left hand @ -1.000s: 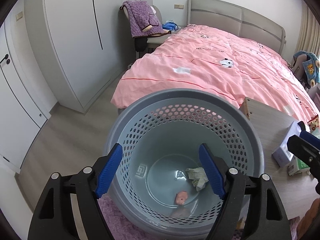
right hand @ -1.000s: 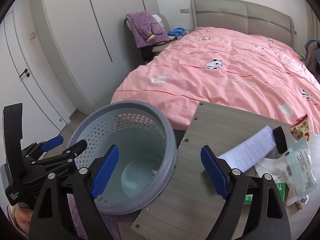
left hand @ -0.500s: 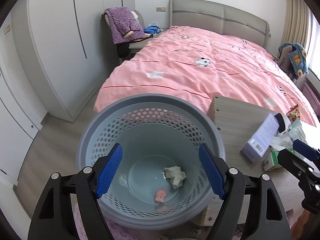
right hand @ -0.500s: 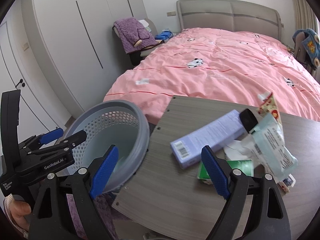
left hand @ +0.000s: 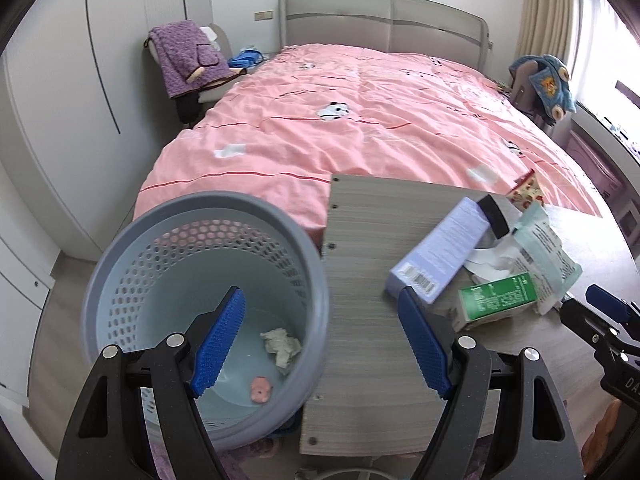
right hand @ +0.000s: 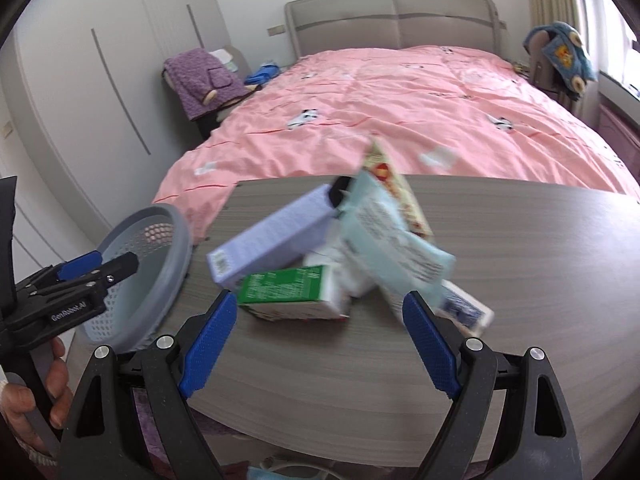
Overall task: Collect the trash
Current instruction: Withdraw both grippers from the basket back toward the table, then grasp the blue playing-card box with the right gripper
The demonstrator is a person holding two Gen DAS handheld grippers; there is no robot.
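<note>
Both of my grippers, left [left hand: 320, 338] and right [right hand: 318, 344], gape wide and empty, and have swung right since a second ago: the grey perforated bin [left hand: 168, 220], holding a crumpled tissue [left hand: 282, 345], now sits left, while the trash pile with its lavender box [right hand: 276, 236] and green carton [right hand: 286, 286] lies on the wood-grain table [right hand: 520, 248] ahead.

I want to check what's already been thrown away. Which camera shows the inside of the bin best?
The left wrist view: it looks down into the grey bin, showing crumpled paper and a pink scrap on its bottom. The right wrist view shows only its rim and perforated wall at the left edge.
</note>
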